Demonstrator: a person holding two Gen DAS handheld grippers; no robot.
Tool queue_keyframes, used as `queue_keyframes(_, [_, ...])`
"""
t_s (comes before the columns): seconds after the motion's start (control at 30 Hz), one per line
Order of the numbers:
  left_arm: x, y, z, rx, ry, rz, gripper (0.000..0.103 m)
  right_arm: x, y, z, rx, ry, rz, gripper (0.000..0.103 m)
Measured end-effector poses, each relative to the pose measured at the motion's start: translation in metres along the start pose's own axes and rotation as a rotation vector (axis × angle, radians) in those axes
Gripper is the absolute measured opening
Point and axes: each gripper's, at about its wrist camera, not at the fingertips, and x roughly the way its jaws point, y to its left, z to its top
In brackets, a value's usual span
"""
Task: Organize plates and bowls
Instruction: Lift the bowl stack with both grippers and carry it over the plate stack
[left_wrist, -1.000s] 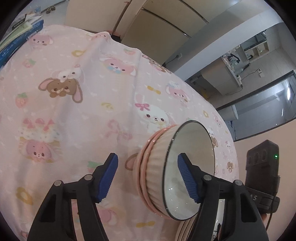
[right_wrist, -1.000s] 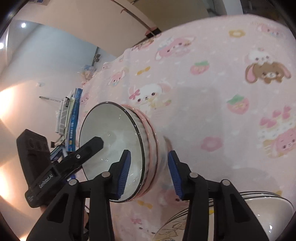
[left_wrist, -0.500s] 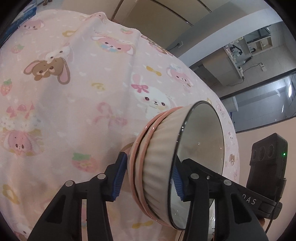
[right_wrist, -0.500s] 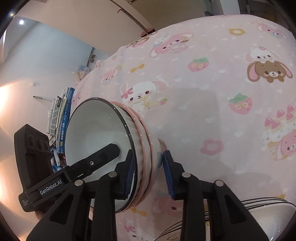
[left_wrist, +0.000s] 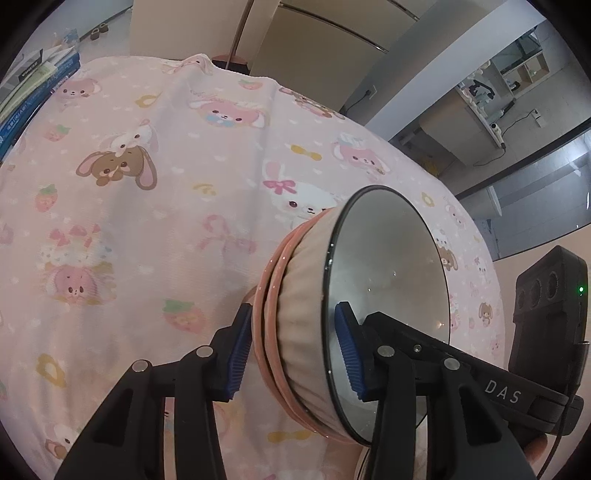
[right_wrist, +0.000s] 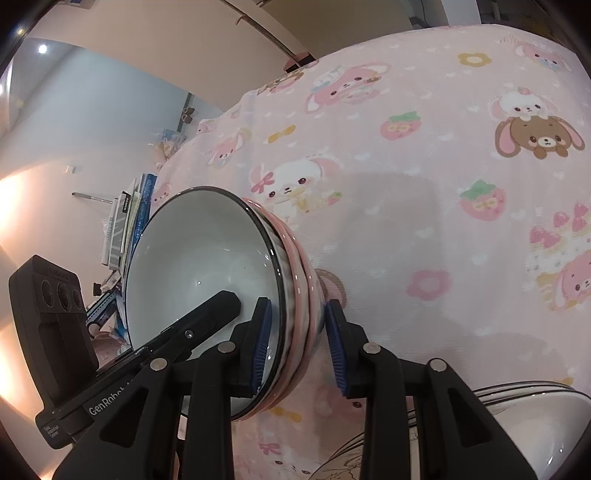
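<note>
A stack of nested bowls (left_wrist: 314, 317), a dark-rimmed white bowl inside pink ribbed ones, is held tilted above the pink cartoon tablecloth (left_wrist: 147, 206). My left gripper (left_wrist: 291, 350) is shut on the stack's wall, one finger inside the top bowl and one outside. My right gripper (right_wrist: 299, 339) is shut on the same stack (right_wrist: 229, 280) from the opposite side, one finger inside and one outside. Each view shows the other gripper's finger inside the bowl.
White plates and a bowl (right_wrist: 524, 421) sit at the near edge in the right wrist view. Books (left_wrist: 26, 92) are stacked at the table's far left; they also show in the right wrist view (right_wrist: 129, 221). Cabinets and a doorway stand beyond the table.
Both grippers closed from open onto the bowl stack's wall. The stack has risen a little and stays tilted between them.
</note>
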Motion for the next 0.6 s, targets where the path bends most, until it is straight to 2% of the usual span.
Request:
queue_keyframes(0.23, [-0.032,-0.007,-0.006,0.015,-0.058,-0.018,0.045,-0.023,0.008,-0.004,-0.015,-0.035,0.033,0.029])
queue_keyframes(0.4, [-0.053,-0.022,-0.015,0.051,-0.096,0.001,0.045,-0.039,0.011,-0.009,-0.022,-0.045,0.069,0.029])
queue_keyframes(0.6, [-0.057,-0.044,-0.029,0.083,-0.073,-0.025,0.044,-0.06,0.002,-0.022,-0.026,-0.064,0.065,0.029])
